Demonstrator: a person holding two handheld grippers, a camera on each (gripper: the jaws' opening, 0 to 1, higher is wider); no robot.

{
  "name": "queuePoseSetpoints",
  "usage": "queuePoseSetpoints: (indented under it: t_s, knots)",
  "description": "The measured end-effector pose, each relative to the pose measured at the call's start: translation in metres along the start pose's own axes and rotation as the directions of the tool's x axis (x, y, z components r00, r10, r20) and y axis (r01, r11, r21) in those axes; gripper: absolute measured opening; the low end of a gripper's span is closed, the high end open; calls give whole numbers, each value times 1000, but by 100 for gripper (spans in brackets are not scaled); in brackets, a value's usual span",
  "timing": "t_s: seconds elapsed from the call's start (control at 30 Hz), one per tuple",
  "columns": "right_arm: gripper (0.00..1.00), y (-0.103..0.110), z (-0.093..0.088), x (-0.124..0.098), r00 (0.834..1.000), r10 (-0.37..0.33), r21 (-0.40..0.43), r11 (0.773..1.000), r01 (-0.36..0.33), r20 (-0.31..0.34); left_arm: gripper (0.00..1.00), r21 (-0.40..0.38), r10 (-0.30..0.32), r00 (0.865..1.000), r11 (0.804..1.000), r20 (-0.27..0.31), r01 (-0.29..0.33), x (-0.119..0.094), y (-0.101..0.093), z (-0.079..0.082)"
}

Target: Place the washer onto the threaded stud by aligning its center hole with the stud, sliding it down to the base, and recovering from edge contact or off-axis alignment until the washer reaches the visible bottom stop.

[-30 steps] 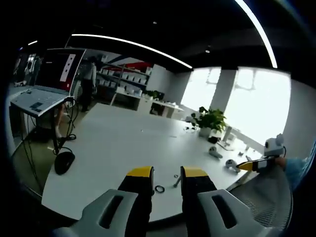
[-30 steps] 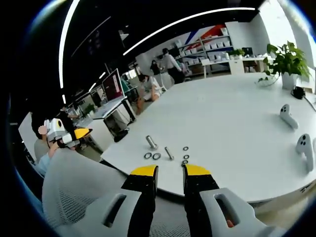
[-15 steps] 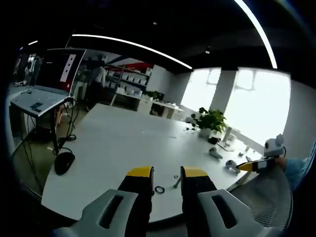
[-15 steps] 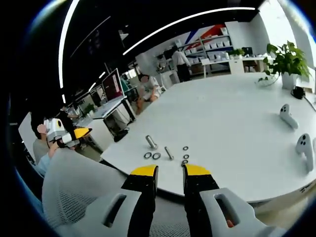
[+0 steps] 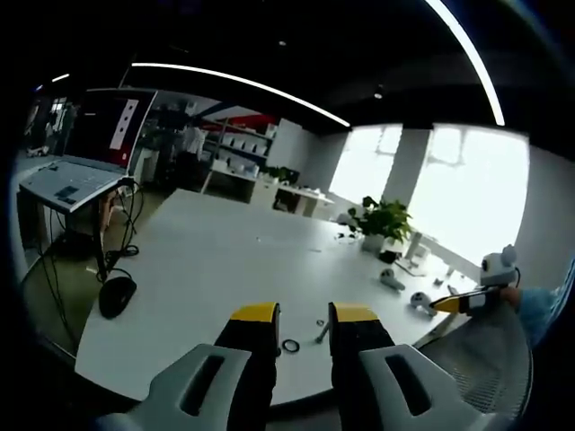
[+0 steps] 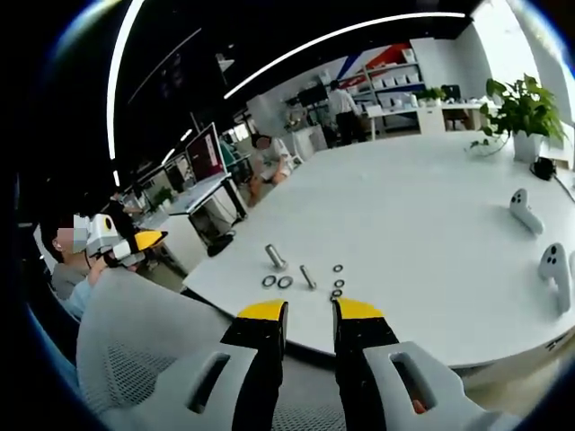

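Fingers on both grippers stand parted with nothing between them. At the bottom middle of the left gripper view the left gripper point(image 5: 300, 316) hangs over the near edge of the white counter point(image 5: 216, 260), its yellow-tipped fingers point(image 5: 255, 314) framing a dark washer point(image 5: 290, 345) that lies flat just beyond them, with a small bolt point(image 5: 321, 332) beside it to the right. At the right edge of that view the other gripper point(image 5: 467, 298) pokes in above the grey mesh back of a chair point(image 5: 485, 359).

In the right gripper view the right gripper point(image 6: 309, 312) sits low in the frame, short of the counter's edge. Just above its fingers point(image 6: 358, 311), on the counter, lie two washers side by side point(image 6: 277, 282), a thin threaded stud point(image 6: 307, 277) lying on its side, a stubby bolt point(image 6: 275, 258) further up and to the left, and a short column of smaller rings point(image 6: 337, 281) to the right. Two white controllers point(image 6: 539, 238) rest toward the right side, and a potted plant point(image 6: 518, 112) stands in the upper right.
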State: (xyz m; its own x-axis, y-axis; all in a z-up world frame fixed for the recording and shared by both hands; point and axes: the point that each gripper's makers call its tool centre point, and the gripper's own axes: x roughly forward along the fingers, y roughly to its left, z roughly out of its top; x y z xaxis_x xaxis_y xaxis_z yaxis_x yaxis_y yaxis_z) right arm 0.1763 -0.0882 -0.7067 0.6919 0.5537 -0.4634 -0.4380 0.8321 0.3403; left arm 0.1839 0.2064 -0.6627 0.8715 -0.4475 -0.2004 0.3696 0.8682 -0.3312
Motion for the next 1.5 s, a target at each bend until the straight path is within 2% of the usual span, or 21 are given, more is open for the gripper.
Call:
queuePoseSetpoints:
  t_s: [0.33, 0.47, 0.53, 0.63, 0.7, 0.77, 0.83, 0.93, 1.0, 1.2, 1.23, 1.3, 1.4, 1.5]
  knots:
    - [23, 1, -6, 2, 999, 9, -7, 1000, -9, -45, 20, 0, -4, 1000, 1000, 11, 4, 0, 0, 2]
    - [23, 6, -17, 4, 990, 50, -34, 998, -55, -134, 20, 0, -4, 1000, 1000, 12, 4, -1, -1, 2]
    - [24, 12, -26, 5, 975, 100, -39, 993, -110, -197, 20, -1, -4, 1000, 1000, 16, 4, -2, -2, 2]
    - [24, 22, -40, 4, 939, 173, -52, 979, -197, -296, 20, -2, -4, 1000, 1000, 18, 4, -3, -3, 2]
    - [24, 24, -48, 3, 913, 184, -88, 969, -231, -364, 20, -5, -2, 1000, 1000, 21, 2, -3, -3, 3]
    - [24, 28, -48, 2, 889, 222, -122, 949, -292, -401, 21, -6, -6, 999, 1000, 47, 6, -4, -5, 7]
    - [24, 33, -51, 0, 857, 258, -116, 933, -342, -446, 21, -10, -2, 999, 1000, 36, 3, -4, -4, 6]
    - [24, 28, -50, 1, 817, 253, -186, 899, -397, -518, 21, -7, -3, 1000, 1000, 30, 3, -4, -5, 4]
    - [24, 29, -47, 4, 804, 256, -206, 885, -419, -536, 21, -9, -1, 1000, 1000, 31, 1, -5, -5, 4]
    - [24, 36, -32, 20, 783, 250, -263, 847, -462, -570, 21, -14, 3, 1000, 1000, 29, -3, -4, -4, 4]
    - [24, 35, -31, 21, 769, 244, -280, 832, -479, -591, 21, -16, 3, 1000, 1000, 28, -3, -4, -4, 4]
    - [26, 30, -30, 23, 752, 225, -315, 806, -501, -620, 21, -16, 4, 1000, 1000, 28, -3, -5, -5, 4]
    - [27, 24, -28, 27, 729, 202, -341, 782, -522, -654, 21, -17, 4, 1000, 1000, 29, -4, -5, -5, 4]
    - [27, 19, -24, 35, 730, 190, -351, 780, -518, -657, 21, -18, 4, 1000, 1000, 29, -4, -4, -4, 4]
